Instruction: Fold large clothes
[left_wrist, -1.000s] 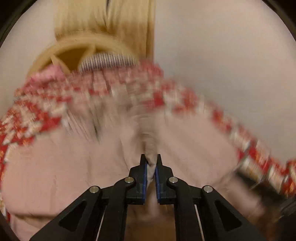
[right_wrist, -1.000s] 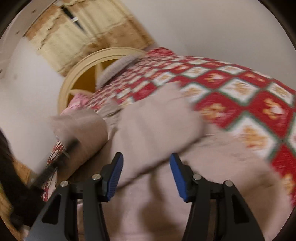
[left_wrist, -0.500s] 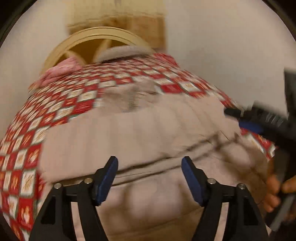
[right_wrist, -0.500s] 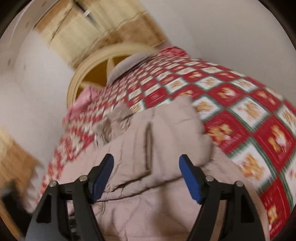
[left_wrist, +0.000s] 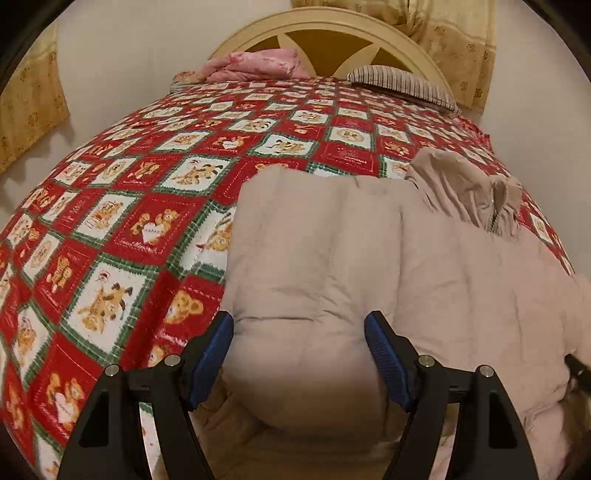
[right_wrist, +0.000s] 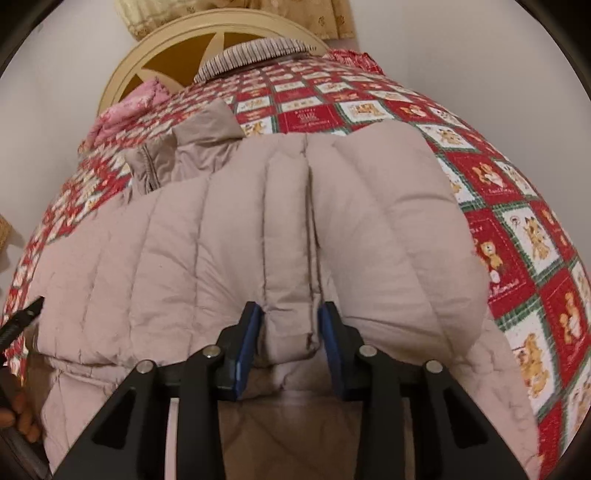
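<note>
On the bed, over the red checked quilt, the beige puffer jacket lies partly folded, collar toward the far headboard. At the left edge, the left gripper, which a second ago pinched a fold, now stands wide above the jacket's near-left edge, pads clear of the cloth; that fold has been let go and lies flat. To the right, the right gripper has come down over the front panel by the zip and its jaws are closing on a ridge of padding. Judgement: the next fold is starting from the near hem.
</note>
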